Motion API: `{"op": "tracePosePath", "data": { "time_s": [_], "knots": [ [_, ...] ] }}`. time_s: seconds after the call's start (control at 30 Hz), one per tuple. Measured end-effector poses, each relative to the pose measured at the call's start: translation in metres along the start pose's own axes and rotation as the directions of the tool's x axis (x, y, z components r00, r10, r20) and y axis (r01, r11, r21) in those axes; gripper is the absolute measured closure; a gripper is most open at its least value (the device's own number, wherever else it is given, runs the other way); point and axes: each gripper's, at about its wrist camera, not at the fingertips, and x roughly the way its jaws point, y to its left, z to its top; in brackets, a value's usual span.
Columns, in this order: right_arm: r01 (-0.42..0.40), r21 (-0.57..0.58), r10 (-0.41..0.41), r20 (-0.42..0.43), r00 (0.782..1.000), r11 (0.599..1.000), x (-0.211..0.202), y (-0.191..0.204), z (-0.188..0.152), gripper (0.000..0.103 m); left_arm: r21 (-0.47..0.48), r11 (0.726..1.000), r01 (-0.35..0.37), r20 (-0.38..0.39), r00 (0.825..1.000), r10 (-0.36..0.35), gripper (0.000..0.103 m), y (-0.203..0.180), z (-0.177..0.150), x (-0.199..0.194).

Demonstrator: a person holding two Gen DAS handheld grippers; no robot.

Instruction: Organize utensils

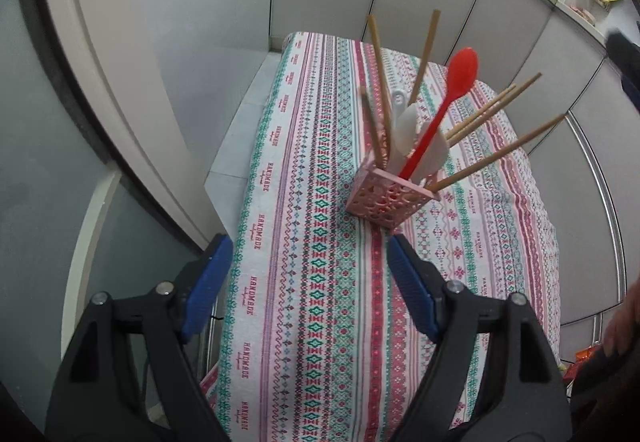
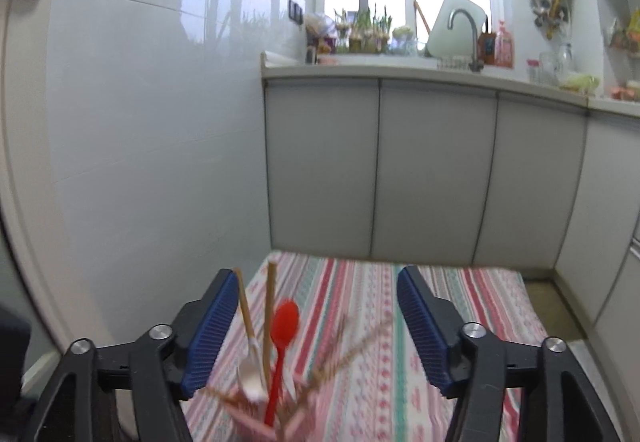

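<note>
A pink perforated utensil holder [image 1: 390,201] stands on the table with the patterned cloth [image 1: 312,282]. It holds a red spoon [image 1: 444,109], white spoons [image 1: 404,133] and several wooden chopsticks [image 1: 496,157] that fan outward. My left gripper [image 1: 308,262] is open and empty, above the cloth just short of the holder. My right gripper [image 2: 316,306] is open and empty, above the holder [image 2: 256,424]; the red spoon [image 2: 282,338], a white spoon [image 2: 250,378] and blurred chopsticks [image 2: 270,314] rise between its fingers.
Grey cabinet doors [image 2: 436,169] stand behind the table under a counter [image 2: 400,65] with a tap, plants and jars. A white tiled wall [image 2: 160,121] is on the left. A curved white frame [image 1: 120,81] runs along the table's left side.
</note>
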Motion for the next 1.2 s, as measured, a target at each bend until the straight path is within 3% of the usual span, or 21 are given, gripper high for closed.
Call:
{"op": "tracePosePath", "data": {
  "time_s": [0.13, 0.27, 0.37, 0.57, 0.7, 1.0, 1.2],
  "knots": [
    [0.008, 0.044, -0.005, -0.088, 0.996, 0.999, -0.033, -0.024, -0.006, 0.025, 0.016, 1.000, 0.007, 0.048, 0.999, -0.007, 0.016, -0.019, -0.008, -0.021],
    [0.011, 0.117, 0.010, -0.181, 0.983, 0.993, -0.065, -0.056, -0.017, 0.011, 0.034, 0.999, -0.018, 0.092, 0.996, 0.015, 0.003, -0.038, -0.028, -0.045],
    [0.038, 0.162, 0.002, -0.243, 0.970, 0.986, -0.092, -0.082, -0.031, 0.003, 0.058, 0.998, -0.017, 0.096, 0.995, 0.012, 0.002, -0.054, -0.043, -0.057],
    [0.090, 0.224, -0.012, -0.328, 0.945, 0.970, -0.127, -0.116, -0.054, 0.001, 0.104, 0.994, -0.031, 0.136, 0.991, 0.017, 0.001, -0.085, -0.063, -0.083],
    [0.148, 0.174, -0.065, -0.410, 0.910, 0.974, -0.136, -0.122, -0.062, 0.001, 0.133, 0.991, -0.029, 0.165, 0.986, 0.006, 0.001, -0.099, -0.075, -0.098],
    [0.160, 0.122, -0.093, -0.431, 0.897, 0.980, -0.144, -0.119, -0.073, 0.001, 0.153, 0.986, -0.071, 0.227, 0.973, 0.035, 0.001, -0.116, -0.085, -0.115],
    [0.158, 0.128, -0.086, -0.442, 0.893, 0.979, -0.141, -0.122, -0.076, 0.001, 0.158, 0.985, -0.075, 0.226, 0.973, 0.038, 0.001, -0.120, -0.087, -0.113]
  ]
}}
